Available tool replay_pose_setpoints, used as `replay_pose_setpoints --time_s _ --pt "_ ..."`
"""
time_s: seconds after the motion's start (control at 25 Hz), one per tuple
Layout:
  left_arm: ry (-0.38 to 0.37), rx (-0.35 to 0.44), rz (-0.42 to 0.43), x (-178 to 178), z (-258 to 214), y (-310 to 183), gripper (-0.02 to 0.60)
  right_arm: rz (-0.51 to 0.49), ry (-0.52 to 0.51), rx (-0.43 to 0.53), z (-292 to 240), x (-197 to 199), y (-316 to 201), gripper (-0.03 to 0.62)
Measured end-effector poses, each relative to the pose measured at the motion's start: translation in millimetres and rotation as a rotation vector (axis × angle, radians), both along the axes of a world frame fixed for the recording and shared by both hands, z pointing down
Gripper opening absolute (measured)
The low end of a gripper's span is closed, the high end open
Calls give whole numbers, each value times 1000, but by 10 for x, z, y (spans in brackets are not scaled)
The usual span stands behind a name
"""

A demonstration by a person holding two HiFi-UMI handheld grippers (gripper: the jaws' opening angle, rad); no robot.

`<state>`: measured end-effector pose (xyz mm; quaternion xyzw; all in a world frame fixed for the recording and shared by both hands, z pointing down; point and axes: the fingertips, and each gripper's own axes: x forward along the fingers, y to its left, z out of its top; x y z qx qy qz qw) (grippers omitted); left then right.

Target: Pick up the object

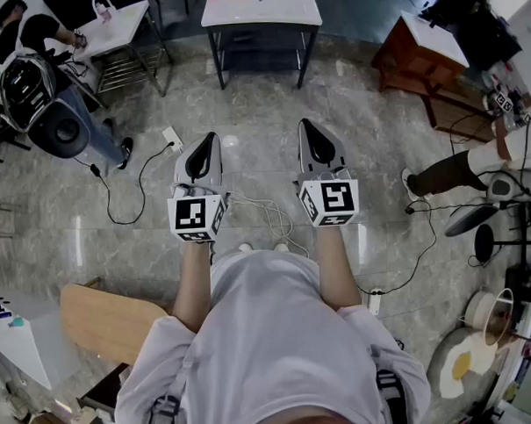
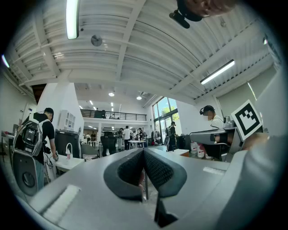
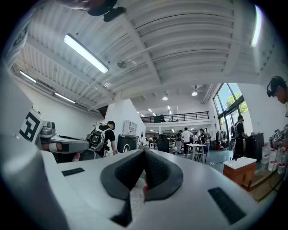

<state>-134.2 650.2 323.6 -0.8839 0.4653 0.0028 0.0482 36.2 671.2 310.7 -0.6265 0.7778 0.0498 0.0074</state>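
Observation:
No single object to pick up stands out in these views. In the head view my left gripper point(image 1: 210, 138) and right gripper point(image 1: 306, 124) are held side by side at waist height over the tiled floor, pointing forward. Both are shut with nothing between the pads. In the left gripper view the dark pads point(image 2: 158, 170) meet along one line, and the left gripper point(image 2: 144, 155) looks level across a large hall. The right gripper point(image 3: 145, 155) shows the same closed seam. Each sees the other's marker cube at its edge.
A white table point(image 1: 261, 11) with small items stands ahead, and another white table point(image 1: 121, 24) at far left beside a person with a backpack point(image 1: 31, 81). A wooden desk point(image 1: 417, 59) and a second person point(image 1: 474, 167) are at the right. Cables point(image 1: 266, 214) lie on the floor by my feet.

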Motion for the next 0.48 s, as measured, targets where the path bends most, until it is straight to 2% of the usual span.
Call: replay_pose_setpoints --time_s 0.48 --pt "-1 2 15 -26 -23 -69 0 8 5 -7 28 -29 -57 -2"
